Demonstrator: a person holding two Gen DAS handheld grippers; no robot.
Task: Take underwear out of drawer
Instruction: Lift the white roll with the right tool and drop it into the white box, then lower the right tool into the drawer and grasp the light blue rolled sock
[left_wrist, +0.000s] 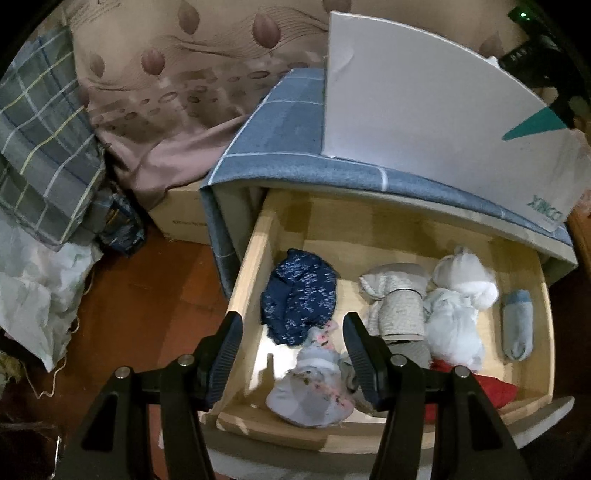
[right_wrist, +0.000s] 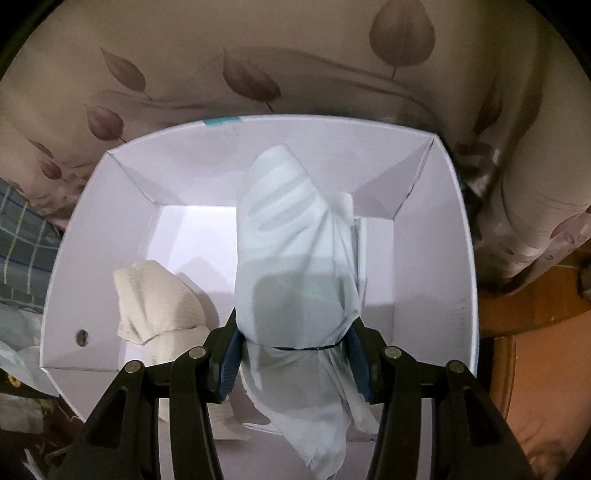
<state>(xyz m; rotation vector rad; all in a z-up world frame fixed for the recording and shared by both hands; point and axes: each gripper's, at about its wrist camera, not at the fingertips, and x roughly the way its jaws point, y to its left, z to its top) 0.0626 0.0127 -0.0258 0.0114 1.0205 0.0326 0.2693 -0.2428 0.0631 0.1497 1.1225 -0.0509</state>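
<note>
In the left wrist view the wooden drawer (left_wrist: 255, 254) stands pulled open with several rolled garments: a navy patterned one (left_wrist: 299, 295), a pale floral one (left_wrist: 314, 387), a grey-and-white one (left_wrist: 399, 306), white ones (left_wrist: 458, 302), a light blue one (left_wrist: 517, 325) and a red one (left_wrist: 491, 391). My left gripper (left_wrist: 291, 328) is open above the drawer's front left. In the right wrist view my right gripper (right_wrist: 293, 350) is shut on a pale white garment (right_wrist: 291, 243) over the white box (right_wrist: 436, 258). A beige garment (right_wrist: 159, 302) lies in the box.
The white box (left_wrist: 424, 110) stands on the blue-cloth-covered cabinet top (left_wrist: 277, 140). A beige leaf-print bedsheet (left_wrist: 166, 74) lies behind. A checked cloth (left_wrist: 40, 147) and white plastic bag (left_wrist: 33, 288) lie left on the red-brown floor (left_wrist: 147, 302).
</note>
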